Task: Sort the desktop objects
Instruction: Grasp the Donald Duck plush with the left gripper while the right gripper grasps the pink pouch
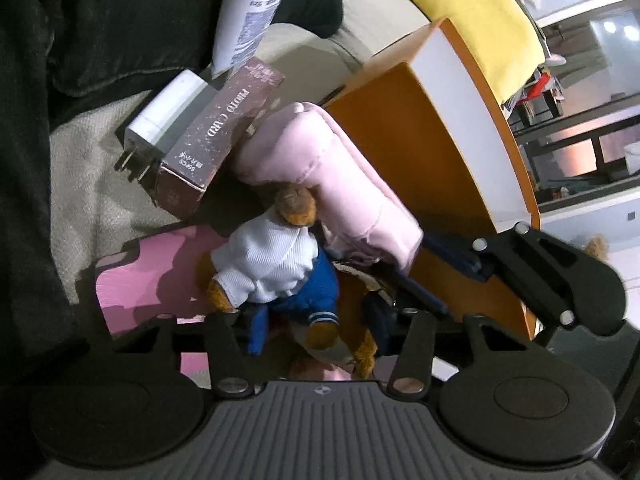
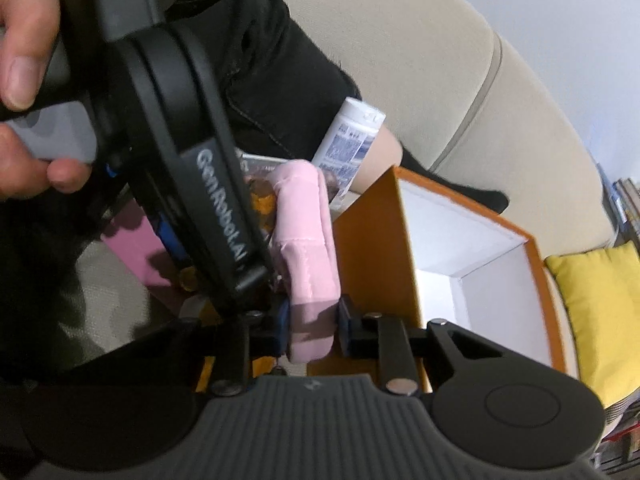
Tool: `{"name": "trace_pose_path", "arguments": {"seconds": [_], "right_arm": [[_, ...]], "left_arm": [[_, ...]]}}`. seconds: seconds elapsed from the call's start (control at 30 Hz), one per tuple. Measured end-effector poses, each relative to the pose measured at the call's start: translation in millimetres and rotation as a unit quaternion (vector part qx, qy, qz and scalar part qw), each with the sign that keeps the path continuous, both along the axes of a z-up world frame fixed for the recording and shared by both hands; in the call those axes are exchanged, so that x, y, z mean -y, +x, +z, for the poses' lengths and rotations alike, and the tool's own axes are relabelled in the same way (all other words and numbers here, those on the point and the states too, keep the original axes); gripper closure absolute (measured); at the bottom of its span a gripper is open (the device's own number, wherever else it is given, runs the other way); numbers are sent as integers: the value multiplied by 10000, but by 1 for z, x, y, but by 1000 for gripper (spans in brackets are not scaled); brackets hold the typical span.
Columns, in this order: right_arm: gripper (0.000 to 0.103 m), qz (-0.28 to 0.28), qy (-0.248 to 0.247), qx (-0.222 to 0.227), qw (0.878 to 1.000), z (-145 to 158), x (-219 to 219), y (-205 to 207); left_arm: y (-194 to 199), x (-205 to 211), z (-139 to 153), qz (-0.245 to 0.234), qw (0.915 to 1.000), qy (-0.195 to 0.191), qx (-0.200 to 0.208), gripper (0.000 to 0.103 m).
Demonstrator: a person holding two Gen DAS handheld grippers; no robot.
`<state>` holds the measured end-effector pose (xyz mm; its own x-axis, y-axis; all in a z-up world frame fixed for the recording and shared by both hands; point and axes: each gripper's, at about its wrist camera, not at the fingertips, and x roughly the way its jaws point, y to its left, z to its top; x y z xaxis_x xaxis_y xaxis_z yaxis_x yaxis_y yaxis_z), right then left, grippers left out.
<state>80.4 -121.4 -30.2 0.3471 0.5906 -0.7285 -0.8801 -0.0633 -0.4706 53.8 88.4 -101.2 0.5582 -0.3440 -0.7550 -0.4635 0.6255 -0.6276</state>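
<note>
A toy bear [image 1: 276, 264] in a white top and blue trousers lies between the fingers of my left gripper [image 1: 316, 322], whose pads touch it on both sides. Beside it lies a pink padded fabric pouch [image 1: 340, 168]. My right gripper [image 2: 314, 326] is shut on the pouch's near end [image 2: 312, 336]. In the left wrist view, the right gripper [image 1: 436, 276] reaches in from the right. An open orange box [image 2: 536, 264] with a white inside stands just right of the pouch. The left gripper's housing [image 2: 208, 200] hides the bear in the right wrist view.
A brown photo card box [image 1: 216, 128], a white charger [image 1: 168, 108] and a white tube [image 1: 248, 12] lie behind the pouch on the beige sofa. A pink card [image 1: 132, 280] is under the bear. A yellow cushion [image 1: 480, 20] sits beyond the orange box [image 1: 480, 92]. A person's hand [image 2: 24, 60] holds the left gripper.
</note>
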Motion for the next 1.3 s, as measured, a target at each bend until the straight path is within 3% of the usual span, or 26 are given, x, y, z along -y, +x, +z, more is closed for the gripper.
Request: {"name": "trace_pose_path", "arguments": {"seconds": [0.13, 0.17, 0.3, 0.4, 0.57, 0.73, 0.87, 1.0, 1.03, 1.2, 1.3], "right_arm": [[78, -33, 99, 131, 9999, 20, 4, -5], [78, -94, 138, 140, 9998, 27, 5, -6], [78, -354, 354, -19, 9987, 53, 10, -10], [78, -778, 464, -386, 9951, 69, 13, -10], [78, -1715, 549, -1305, 9750, 78, 21, -11], [78, -2569, 515, -1813, 9479, 52, 39, -15], [78, -3034, 416, -2173, 9268, 27, 41, -8], [72, -3078, 423, -2409, 9195, 21, 38, -2], [71, -3043, 406, -2498, 9183, 21, 37, -2], [66, -2719, 295, -2621, 9255, 20, 27, 0], [66, -2580, 233, -2644, 9290, 21, 22, 4]], "left_arm": [[-7, 0, 14, -78, 9996, 171, 225, 60], [-9, 0, 20, -112, 9991, 252, 321, 68], [-13, -3, 39, -347, 9966, 485, 574, 70], [-16, -4, 56, -699, 9921, 780, 692, 71], [-13, -2, 68, -1610, 9766, 1340, 493, 71], [-10, 0, 57, -1841, 9678, 1705, 203, 71], [-13, -6, 43, -1739, 9744, 1407, 207, 69], [-16, -11, 40, -1472, 9794, 1381, 101, 62], [-15, -12, 41, -1378, 9810, 1366, 75, 55], [-18, -11, 39, -1017, 9865, 1282, -22, 50], [-17, -6, 39, -892, 9879, 1263, -126, 41]]}}
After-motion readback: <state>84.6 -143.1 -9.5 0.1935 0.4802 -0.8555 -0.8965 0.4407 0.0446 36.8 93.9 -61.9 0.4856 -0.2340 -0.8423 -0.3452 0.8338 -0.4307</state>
